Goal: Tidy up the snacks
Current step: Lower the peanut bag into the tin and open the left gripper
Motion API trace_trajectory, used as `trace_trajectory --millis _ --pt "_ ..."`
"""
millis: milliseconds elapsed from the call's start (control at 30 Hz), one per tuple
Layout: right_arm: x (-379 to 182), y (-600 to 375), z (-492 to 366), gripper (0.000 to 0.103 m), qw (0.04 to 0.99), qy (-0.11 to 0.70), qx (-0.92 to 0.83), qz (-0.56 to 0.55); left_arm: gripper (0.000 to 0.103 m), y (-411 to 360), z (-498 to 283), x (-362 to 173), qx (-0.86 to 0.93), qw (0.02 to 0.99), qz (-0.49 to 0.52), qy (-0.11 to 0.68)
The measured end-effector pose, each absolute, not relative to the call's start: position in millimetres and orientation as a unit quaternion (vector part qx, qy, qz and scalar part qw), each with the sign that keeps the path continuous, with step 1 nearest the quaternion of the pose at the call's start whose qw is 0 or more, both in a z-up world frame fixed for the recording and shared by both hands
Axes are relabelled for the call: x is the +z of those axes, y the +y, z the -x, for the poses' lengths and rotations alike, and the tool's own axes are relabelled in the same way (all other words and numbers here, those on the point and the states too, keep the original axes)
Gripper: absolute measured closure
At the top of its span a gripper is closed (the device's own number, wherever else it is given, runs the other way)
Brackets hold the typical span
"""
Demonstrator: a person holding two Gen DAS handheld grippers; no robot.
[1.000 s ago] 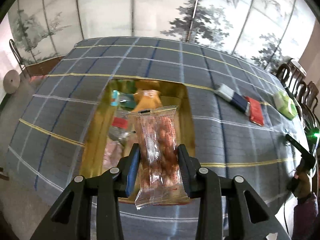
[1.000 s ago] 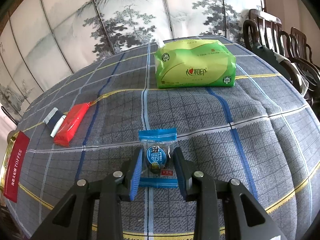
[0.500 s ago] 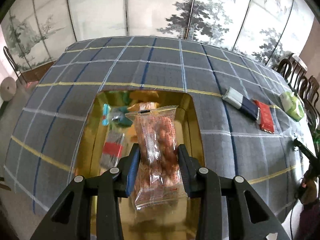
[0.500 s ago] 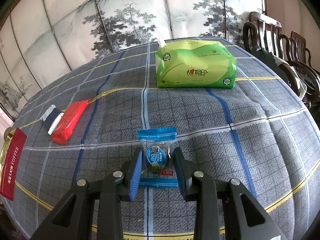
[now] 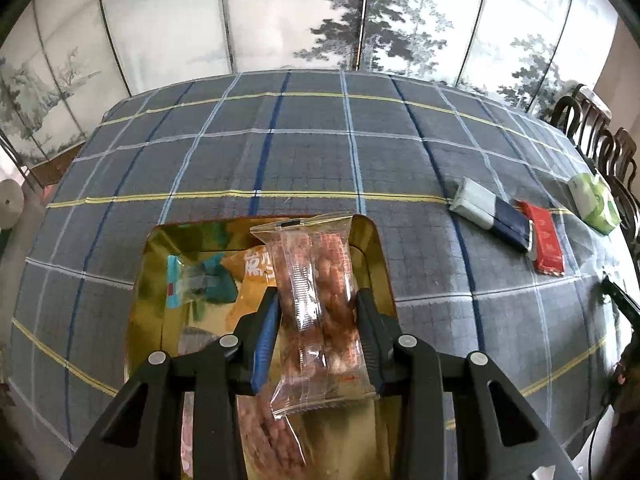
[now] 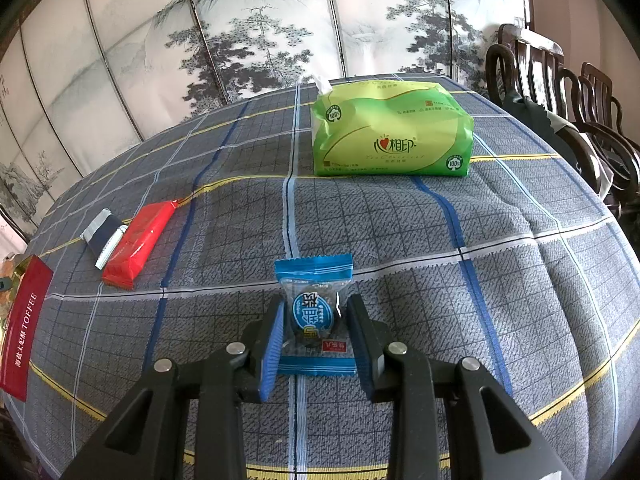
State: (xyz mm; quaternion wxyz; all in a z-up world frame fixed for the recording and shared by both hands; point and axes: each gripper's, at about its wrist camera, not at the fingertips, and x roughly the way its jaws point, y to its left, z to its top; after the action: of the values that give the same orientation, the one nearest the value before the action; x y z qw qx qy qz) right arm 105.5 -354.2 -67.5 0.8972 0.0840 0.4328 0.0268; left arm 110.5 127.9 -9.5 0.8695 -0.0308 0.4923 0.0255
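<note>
Nearest to you, your left gripper (image 5: 316, 334) is clamped on a clear packet of reddish-brown snacks (image 5: 318, 308), which stands upright between the blue pads and hangs over the open gold tin (image 5: 146, 280). Inside the tin, below and behind the packet, lie an orange wrapper (image 5: 254, 270), a teal and clear wrapper (image 5: 200, 282) and, at the near end, another clear packet of the same reddish snack (image 5: 276, 436). Your right gripper (image 6: 314, 332) is closed narrow on a small blue candy packet (image 6: 312, 300), pinched at its middle, with its lower seam down at the checked tablecloth (image 6: 400, 232); you cannot tell from this view whether it rests on the cloth. Further out on your left side, a red bar (image 6: 138, 240) lies on the cloth, touching a navy and white bar (image 6: 102, 236) beside it. At the left edge sits a red lid printed TOFFEE (image 6: 24, 328). Farthest back, a green tissue pack (image 6: 390, 132) stands near the table's far edge, with dark wooden chairs (image 6: 560, 92) to its right and a painted folding screen (image 6: 260, 20) behind.
</note>
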Motion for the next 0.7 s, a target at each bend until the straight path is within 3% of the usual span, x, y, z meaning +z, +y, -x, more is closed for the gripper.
trace_trajectory --millis 700 --pt "-67 -354 -106 0.072 0.897 0.433 0.027 -0.084 0.069 124 -125 -27 0.031 0.865 0.016 0.501"
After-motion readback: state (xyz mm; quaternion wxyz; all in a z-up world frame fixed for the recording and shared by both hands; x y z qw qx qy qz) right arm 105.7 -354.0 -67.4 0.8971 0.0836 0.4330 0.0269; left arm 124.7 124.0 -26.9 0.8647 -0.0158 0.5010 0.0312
